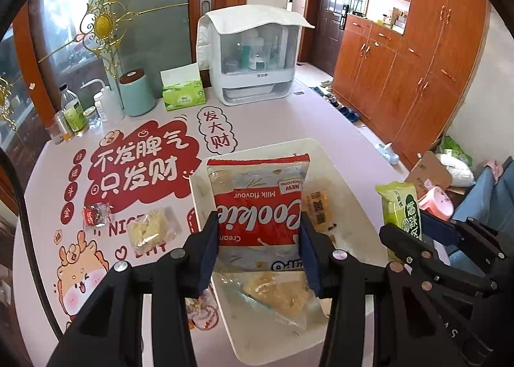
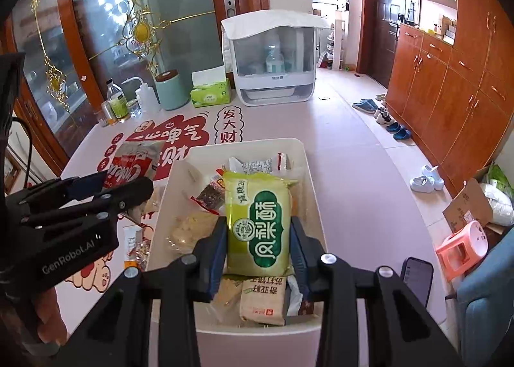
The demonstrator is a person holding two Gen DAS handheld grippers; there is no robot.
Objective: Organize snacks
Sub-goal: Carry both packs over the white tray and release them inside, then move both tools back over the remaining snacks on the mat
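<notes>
My left gripper (image 1: pixel 258 238) is shut on a red-and-white cookie packet (image 1: pixel 258 206), held above the white bin (image 1: pixel 359 248). Beside it, my right gripper (image 2: pixel 258 238) is shut on a green pastry packet (image 2: pixel 257 219), over the same white bin (image 2: pixel 308 180). From the left wrist view the right gripper (image 1: pixel 404 232) shows at right with the green packet (image 1: pixel 400 206). In the right wrist view the left gripper (image 2: pixel 106 187) appears at left with the cookie packet (image 2: pixel 135 161). Several snack packs lie in the bin. A yellow snack pack (image 1: pixel 151 228) and a small red pack (image 1: pixel 94 214) lie on the table.
At the table's back stand a white-lidded clear cabinet (image 1: pixel 253 58), a green tissue box (image 1: pixel 183 93), a mint canister (image 1: pixel 136 93) and bottles (image 1: pixel 72 113). A phone (image 2: pixel 416 277) lies right of the bin. Wooden cupboards (image 2: pixel 449 77), shoes and a pink stool (image 2: pixel 462 248) occupy the floor at right.
</notes>
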